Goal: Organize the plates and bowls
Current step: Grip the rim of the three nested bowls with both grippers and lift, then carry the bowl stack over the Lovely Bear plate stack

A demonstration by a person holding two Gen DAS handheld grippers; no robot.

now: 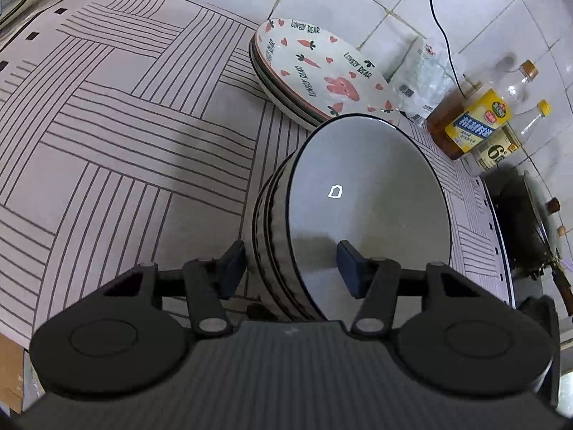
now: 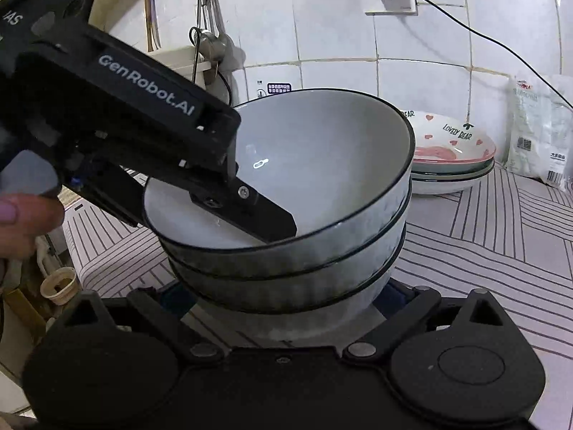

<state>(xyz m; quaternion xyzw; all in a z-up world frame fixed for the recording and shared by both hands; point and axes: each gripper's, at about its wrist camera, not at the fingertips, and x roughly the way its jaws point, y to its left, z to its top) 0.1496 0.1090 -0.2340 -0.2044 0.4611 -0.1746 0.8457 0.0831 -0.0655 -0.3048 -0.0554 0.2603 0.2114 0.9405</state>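
A stack of three grey bowls with black rims (image 1: 369,197) stands on the striped mat; it also shows in the right wrist view (image 2: 322,165). My left gripper (image 1: 290,268) is open, one finger outside the stack's rim and one inside the top bowl; the inner finger shows in the right wrist view (image 2: 265,216). My right gripper (image 2: 283,295) is open, its fingers on either side of the stack's base, mostly hidden under it. A stack of "Lovely Bear" plates (image 1: 315,68) lies behind the bowls, also in the right wrist view (image 2: 454,147).
Oil and vinegar bottles (image 1: 476,122) and a white bag (image 1: 422,79) stand by the tiled wall. A dark wok (image 1: 526,215) sits at the right. A power cord (image 2: 483,36) hangs from a wall socket. Utensils (image 2: 207,39) hang at the left.
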